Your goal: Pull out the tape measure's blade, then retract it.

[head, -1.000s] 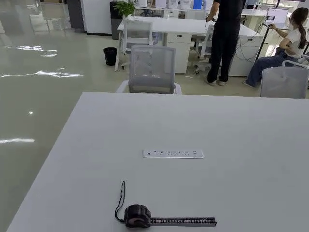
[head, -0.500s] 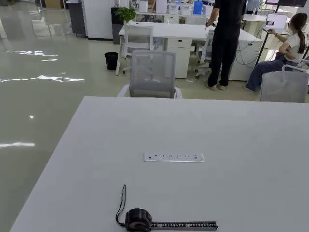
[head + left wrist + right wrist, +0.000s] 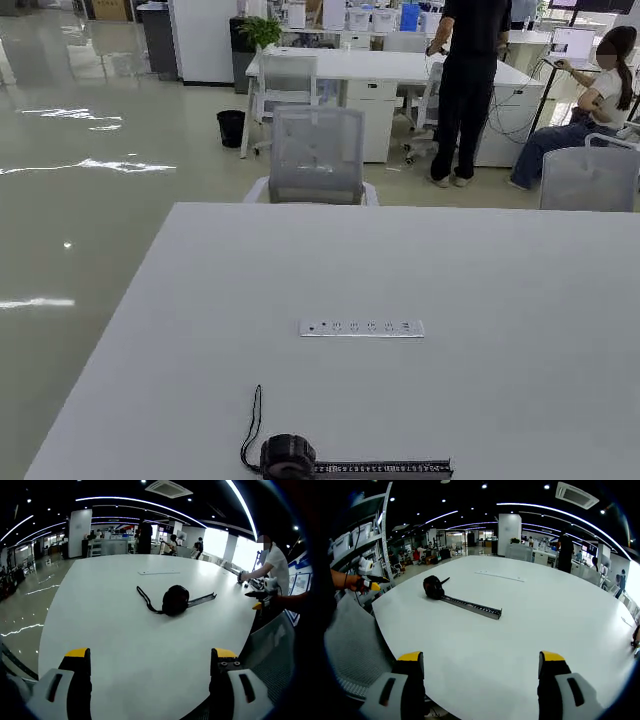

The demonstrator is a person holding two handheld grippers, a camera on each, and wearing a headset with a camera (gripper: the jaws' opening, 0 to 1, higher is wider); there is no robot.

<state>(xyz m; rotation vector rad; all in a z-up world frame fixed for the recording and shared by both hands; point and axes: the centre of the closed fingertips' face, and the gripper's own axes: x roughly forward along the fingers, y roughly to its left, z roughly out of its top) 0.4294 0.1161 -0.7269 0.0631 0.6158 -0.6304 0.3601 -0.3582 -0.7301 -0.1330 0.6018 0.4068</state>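
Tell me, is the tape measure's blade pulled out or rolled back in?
Pulled out. A marked strip of blade lies flat on the white table, reaching away from the black case.

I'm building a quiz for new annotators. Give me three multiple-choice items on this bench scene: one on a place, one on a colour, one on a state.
1. Where does the tape measure lie relative to the power strip?
A. Beyond it
B. On its near side, toward the person
C. On top of it

2. The tape measure's case is:
A. Black
B. Yellow
C. Red

3. The blade is:
A. Wound fully in
B. Clamped in a gripper
C. Drawn out, flat on the table

Answers:
1 B, since the head view shows it closer to the camera than the strip.
2 A, since the case looks dark in every view.
3 C, since the blade lies extended while the left gripper and right gripper are open and apart from it.
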